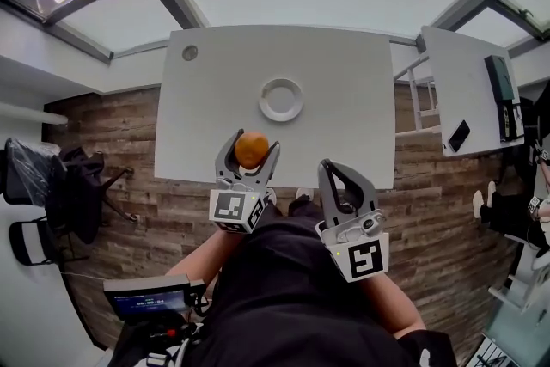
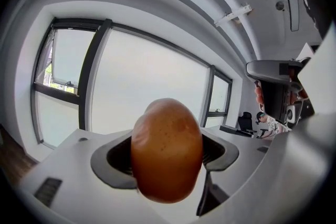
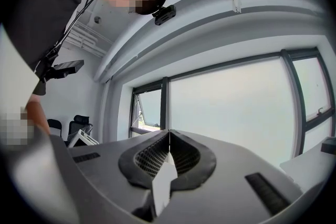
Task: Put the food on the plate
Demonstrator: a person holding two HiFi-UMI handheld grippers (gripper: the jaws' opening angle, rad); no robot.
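My left gripper (image 1: 250, 152) is shut on an orange-brown round fruit (image 1: 252, 149), held above the near edge of the white table (image 1: 206, 116). In the left gripper view the fruit (image 2: 167, 157) fills the space between the jaws. A small white plate (image 1: 281, 100) lies near the middle of the table, beyond the fruit and slightly right. My right gripper (image 1: 332, 172) hangs at the table's near edge, right of the left one, jaws closed together with nothing between them (image 3: 169, 136). Both gripper views point up toward windows and ceiling.
A second white table (image 1: 468, 90) stands at the right with a black phone (image 1: 459, 135) and a dark device (image 1: 502, 94) on it. Black office chairs (image 1: 60, 185) stand on the wooden floor at left. A small screen (image 1: 150, 301) sits at lower left.
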